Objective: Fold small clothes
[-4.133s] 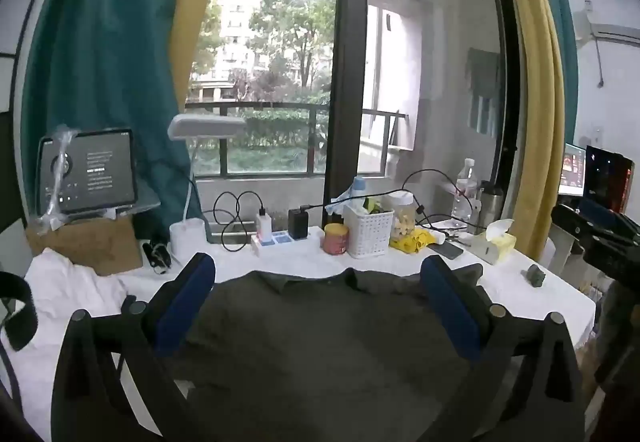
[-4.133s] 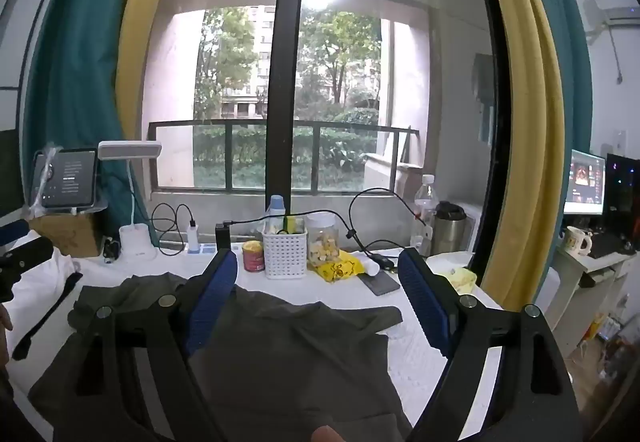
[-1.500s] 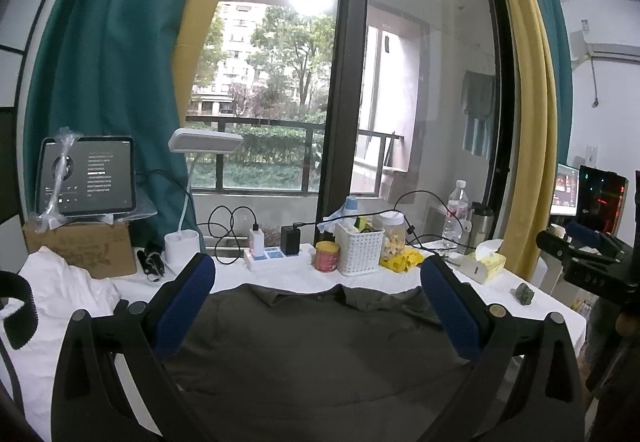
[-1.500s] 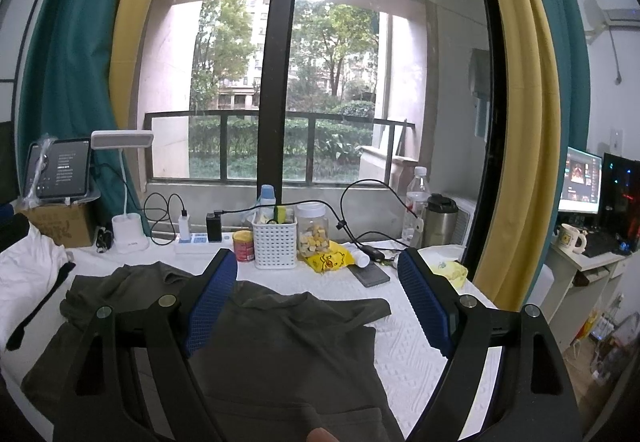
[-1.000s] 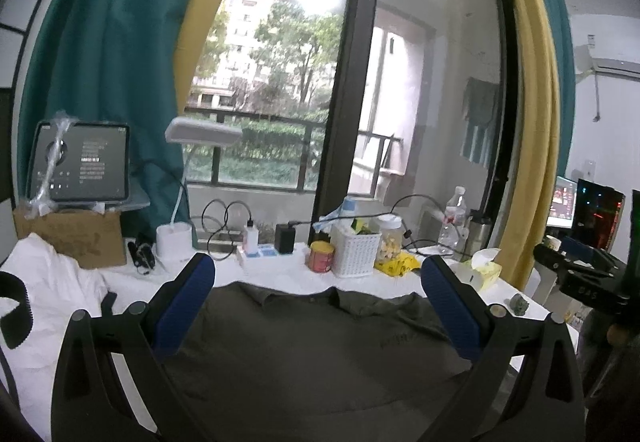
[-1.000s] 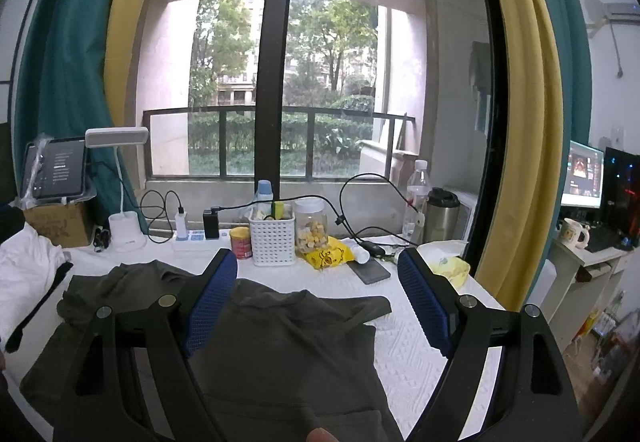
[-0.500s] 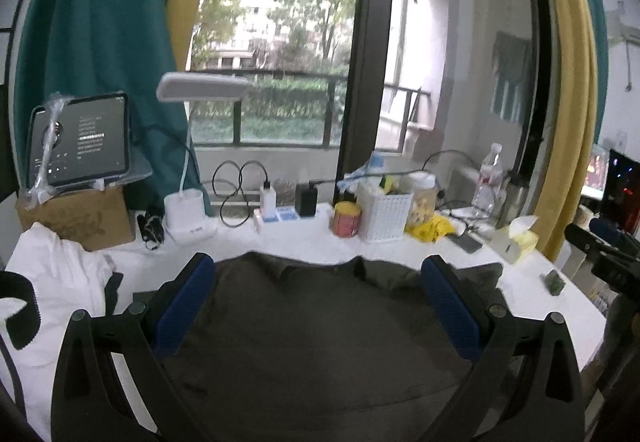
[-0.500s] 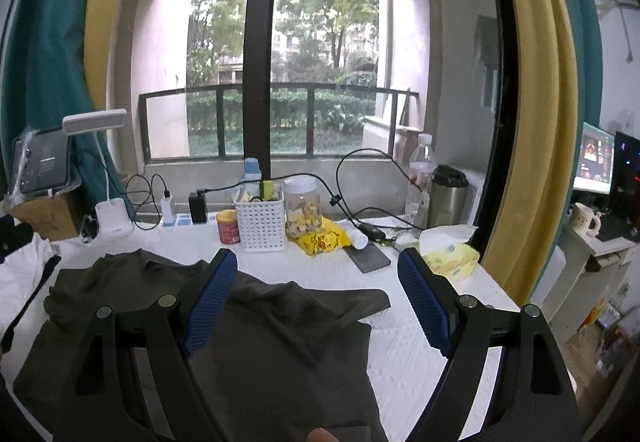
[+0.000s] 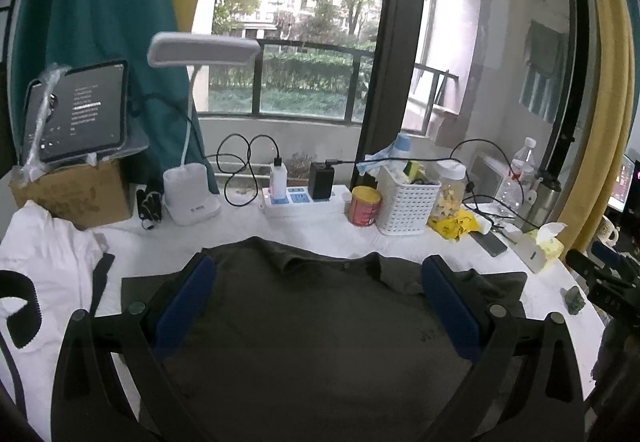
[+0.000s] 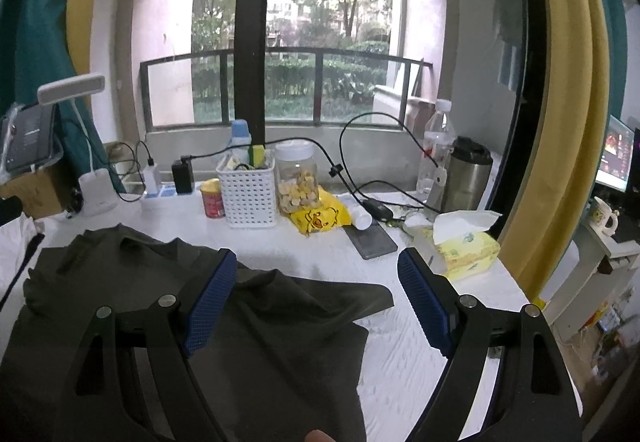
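shirt point(image 9: 320, 338) flat on table point(image 10: 400, 362), collar far side, unfolded | left gripper point(image 9: 316, 306) spread wide, empty, above shirt | right gripper point(image 10: 316, 302) spread, empty, over sleeve point(image 10: 340, 294) | advice: pinch sleeve edge single-layer, fold inward, keep flat

A large window point(image 10: 288, 54) with a dark central post point(image 10: 250, 42) and balcony railing point(image 9: 304, 54) admits daylight, flanked by teal and yellow curtains point(image 10: 560, 102), above a white-covered table point(image 10: 400, 322), with a lit monitor point(image 10: 614, 158) on a side desk at right.
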`<action>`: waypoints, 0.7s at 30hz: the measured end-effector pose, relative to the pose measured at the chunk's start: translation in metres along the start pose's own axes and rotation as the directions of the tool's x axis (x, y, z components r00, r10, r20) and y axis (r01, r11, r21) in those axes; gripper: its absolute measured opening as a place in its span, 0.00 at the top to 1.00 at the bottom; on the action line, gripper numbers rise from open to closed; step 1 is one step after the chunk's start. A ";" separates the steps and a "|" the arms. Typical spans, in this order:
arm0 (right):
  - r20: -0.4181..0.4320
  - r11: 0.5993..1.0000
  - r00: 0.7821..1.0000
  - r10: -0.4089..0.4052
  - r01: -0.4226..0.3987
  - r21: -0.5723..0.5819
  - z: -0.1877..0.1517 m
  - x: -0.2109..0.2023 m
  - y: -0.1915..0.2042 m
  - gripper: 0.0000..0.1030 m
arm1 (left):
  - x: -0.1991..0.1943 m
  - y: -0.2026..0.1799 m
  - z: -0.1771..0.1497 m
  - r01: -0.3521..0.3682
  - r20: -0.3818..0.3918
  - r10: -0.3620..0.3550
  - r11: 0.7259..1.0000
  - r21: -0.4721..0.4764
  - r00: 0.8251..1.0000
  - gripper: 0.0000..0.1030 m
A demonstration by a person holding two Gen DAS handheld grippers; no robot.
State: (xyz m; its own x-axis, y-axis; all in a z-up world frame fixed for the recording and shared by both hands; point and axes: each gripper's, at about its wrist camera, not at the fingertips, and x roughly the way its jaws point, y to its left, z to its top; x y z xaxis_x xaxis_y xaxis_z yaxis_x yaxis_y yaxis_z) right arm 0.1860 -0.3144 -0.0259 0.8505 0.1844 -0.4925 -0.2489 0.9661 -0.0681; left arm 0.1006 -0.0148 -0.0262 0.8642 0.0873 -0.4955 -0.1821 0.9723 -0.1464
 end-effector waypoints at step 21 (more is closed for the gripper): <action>-0.232 0.990 0.968 0.095 -0.115 -0.076 -0.025 0.111 -0.006 0.18 | 0.099 -0.005 -0.024 0.011 -0.240 -0.009 1.000 0.004 0.971 0.02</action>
State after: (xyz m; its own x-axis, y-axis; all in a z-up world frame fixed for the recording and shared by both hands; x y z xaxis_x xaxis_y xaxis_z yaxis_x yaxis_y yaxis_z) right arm 0.2699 -0.3043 -0.1021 0.6923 0.2287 -0.6844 -0.3798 0.9219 -0.0762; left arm 0.1759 -0.0165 -0.0956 0.7279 0.0234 -0.6853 -0.1706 0.9742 -0.1480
